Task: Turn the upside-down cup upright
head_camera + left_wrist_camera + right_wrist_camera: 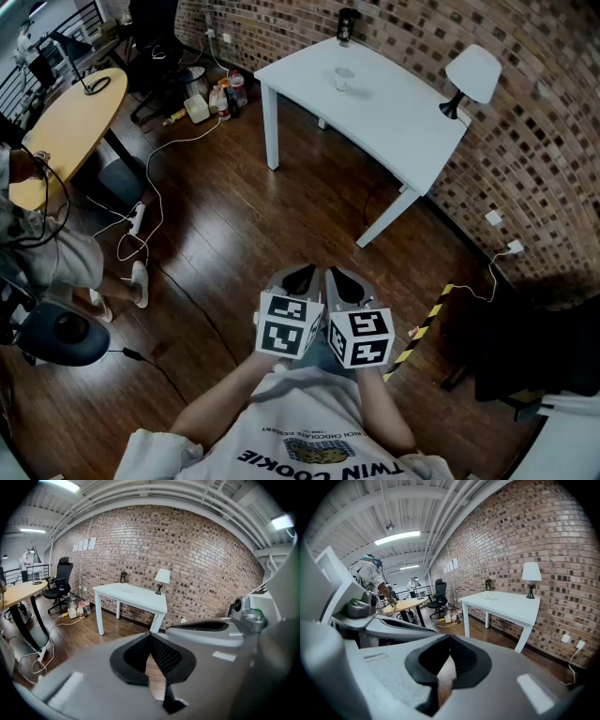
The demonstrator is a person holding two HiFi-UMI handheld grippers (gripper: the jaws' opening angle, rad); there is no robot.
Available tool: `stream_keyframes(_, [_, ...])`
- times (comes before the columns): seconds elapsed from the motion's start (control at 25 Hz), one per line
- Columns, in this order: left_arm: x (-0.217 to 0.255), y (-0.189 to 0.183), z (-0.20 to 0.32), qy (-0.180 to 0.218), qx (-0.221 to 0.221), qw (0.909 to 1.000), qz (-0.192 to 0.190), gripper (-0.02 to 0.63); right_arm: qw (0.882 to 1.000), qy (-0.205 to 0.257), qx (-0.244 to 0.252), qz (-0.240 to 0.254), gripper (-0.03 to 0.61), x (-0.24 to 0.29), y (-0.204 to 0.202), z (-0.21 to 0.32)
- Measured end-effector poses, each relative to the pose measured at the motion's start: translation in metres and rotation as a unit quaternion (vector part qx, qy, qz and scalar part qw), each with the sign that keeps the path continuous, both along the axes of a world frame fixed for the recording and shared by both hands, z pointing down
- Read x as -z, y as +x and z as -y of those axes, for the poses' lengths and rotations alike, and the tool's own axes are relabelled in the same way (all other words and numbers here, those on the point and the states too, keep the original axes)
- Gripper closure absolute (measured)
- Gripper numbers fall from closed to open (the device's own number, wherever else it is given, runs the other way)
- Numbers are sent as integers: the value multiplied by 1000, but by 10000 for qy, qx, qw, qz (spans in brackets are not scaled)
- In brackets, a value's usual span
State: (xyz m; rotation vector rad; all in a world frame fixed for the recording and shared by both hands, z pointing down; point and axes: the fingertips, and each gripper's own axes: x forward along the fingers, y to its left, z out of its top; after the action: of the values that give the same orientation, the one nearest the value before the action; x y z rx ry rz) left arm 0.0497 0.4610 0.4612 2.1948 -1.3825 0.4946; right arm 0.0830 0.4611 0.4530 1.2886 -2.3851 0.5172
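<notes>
**Item 1 – cup**: small and pale. It stands on the white worktop toward the wall side and is touched by nothing. It is too small in all three views to tell which way up it is.

**Item 2 – left claw**: held low in front of the person's chest, over the wooden floor and well apart from the worktop. In the left gripper view the left claw is clenched, its black pads meeting at the tips with nothing between them. Its marker cube faces the head camera.

**Item 3 – right claw**: just beside the left one, likewise aimed toward the worktop. In the right gripper view the right claw is also clenched and empty. Its marker cube sits next to the other.

**Item 4 – white worktop, other contents:** a table lamp with a white shade at the right end, and a dark bottle-like object at the back edge against the brick wall.

**Item 5 – surroundings:**
- A yellow oval worktop stands at the left.
- A black office chair stands beyond it.
- White cables trail over the floor.
- Yellow-and-black striped tape lies on the floor at the right.
- A second person stands by the yellow worktop.
</notes>
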Motion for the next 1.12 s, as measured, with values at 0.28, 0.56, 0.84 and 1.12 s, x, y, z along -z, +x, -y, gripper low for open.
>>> stream_keyframes(0.28, [5, 0, 117, 208, 206, 9994, 199, 611, 9997, -17, 213, 148, 575, -2, -3, 111])
stream_keyframes(0.56, [5, 2, 220, 212, 261, 9991, 250, 611, 9987, 117, 419, 257, 575, 4, -7, 220])
stream_keyframes(0.84, [12, -16, 296, 310, 459, 9977, 395, 611, 9966, 297, 596, 477, 572, 13, -19, 294])
stream_keyframes(1.12, [2, -27, 365, 260, 278, 9985, 384, 611, 9976, 259, 533, 370, 569, 3, -30, 362])
